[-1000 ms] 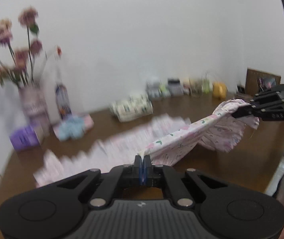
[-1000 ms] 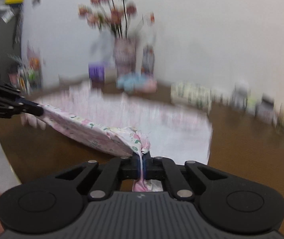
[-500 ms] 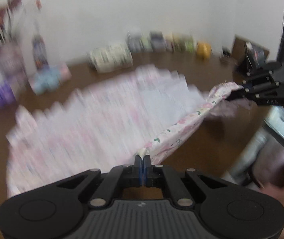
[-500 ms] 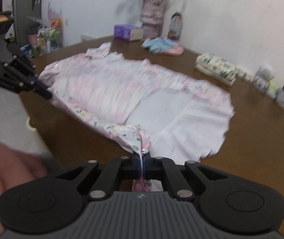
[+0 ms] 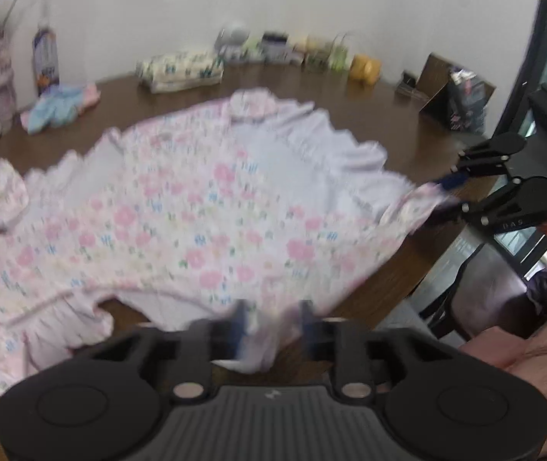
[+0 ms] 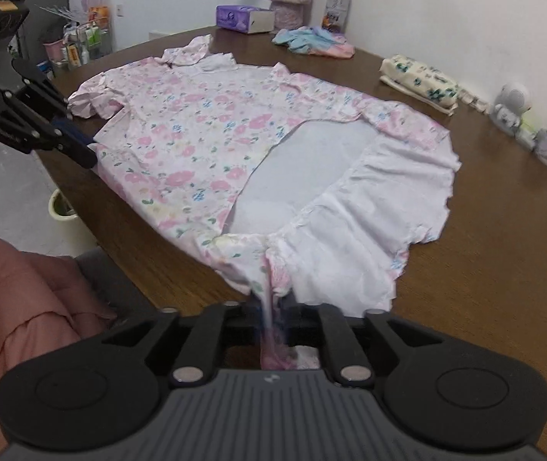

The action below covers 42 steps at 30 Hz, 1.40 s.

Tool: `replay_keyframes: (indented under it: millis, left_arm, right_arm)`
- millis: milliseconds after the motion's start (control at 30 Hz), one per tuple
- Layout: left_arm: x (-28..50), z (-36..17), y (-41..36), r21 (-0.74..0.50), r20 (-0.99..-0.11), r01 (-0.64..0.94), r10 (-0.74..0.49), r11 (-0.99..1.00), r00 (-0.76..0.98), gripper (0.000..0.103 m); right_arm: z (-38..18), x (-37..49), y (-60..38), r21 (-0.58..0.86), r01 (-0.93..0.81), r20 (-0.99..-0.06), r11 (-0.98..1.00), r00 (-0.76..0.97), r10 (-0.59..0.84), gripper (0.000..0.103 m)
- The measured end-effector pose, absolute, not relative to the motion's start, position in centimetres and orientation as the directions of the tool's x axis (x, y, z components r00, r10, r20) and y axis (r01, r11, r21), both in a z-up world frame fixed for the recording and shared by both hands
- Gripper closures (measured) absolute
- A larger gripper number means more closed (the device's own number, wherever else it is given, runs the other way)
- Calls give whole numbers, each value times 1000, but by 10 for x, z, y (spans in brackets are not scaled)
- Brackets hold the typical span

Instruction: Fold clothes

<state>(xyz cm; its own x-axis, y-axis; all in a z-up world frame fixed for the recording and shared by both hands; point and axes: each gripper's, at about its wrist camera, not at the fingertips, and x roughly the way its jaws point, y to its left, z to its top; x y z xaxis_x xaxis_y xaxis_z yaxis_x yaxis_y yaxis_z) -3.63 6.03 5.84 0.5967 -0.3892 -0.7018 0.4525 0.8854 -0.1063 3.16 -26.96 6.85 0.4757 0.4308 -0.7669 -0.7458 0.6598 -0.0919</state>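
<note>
Floral dress (image 6: pixel 196 130): spread on tabletop (image 6: pixel 504 230), near edge folded over. Left hand-held gripper (image 5: pixel 271 322) and right hand-held gripper (image 6: pixel 273 315): both spread, cloth slack between fingers. Step, judged: letting go; next, fresh grip.

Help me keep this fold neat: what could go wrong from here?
1. Both grippers are open, yet a strip of the floral dress hangs between the right gripper's fingers; backing away could snag it and drag the fold.
2. Cloth also lies between the left gripper's fingers near the table edge, so that corner may slip off.
3. The folded-over layer lies crooked, with white underside showing; later folds may come out uneven.
</note>
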Motion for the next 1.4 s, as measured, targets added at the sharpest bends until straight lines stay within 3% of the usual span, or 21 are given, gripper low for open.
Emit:
replay_keyframes:
  millis: [33,67,200,300,433,633,800,833,900,1267,1400]
  left_arm:
    - [-42,65,65,-111,-688,461,-403,880,604,49]
    - [-45,72,71,-113,-676,454,-403,884,617,48]
    - [-38,96,95,-79,-647,363,-325,928,689,46]
    - [3,104,98,-35,-655,305,-252,952,712,46]
    - [80,106,90,37,-668,269,-177,962,723,46]
    - [194,61,83,133,-753,216,-43,967,657,46]
    - [240,32,90,116,-794,250,-62,961,605,48]
    - [245,27,91,96,-802,261,-81,961,592,54]
    - [249,24,97,9,-801,289,-166,957,576,103]
    - [257,16,106,70,-726,198,-86,978,683,102]
    - [255,26,109,59,-712,153,-66,986,699,81]
  right_arm:
    - [77,29,-274,-75,-745,-754,663,477,451,47]
    - [85,27,-279,-55,-745,-740,665,478,474,47]
    - [116,37,-312,56,-710,-671,702,494,553,46]
    - [126,56,-302,27,-678,-656,735,543,524,47]
    - [115,109,-252,-16,-646,-687,763,562,461,49]
    - [72,206,-188,-86,-615,-760,784,549,348,60]
    - [39,235,-174,-58,-606,-791,793,513,334,60]
    - [38,239,-175,-46,-606,-789,794,510,343,60]
    - [36,243,-177,-26,-612,-778,790,509,369,60]
    - [30,245,-205,-18,-581,-731,814,563,385,56]
    - [29,244,-204,-30,-573,-725,819,577,377,55]
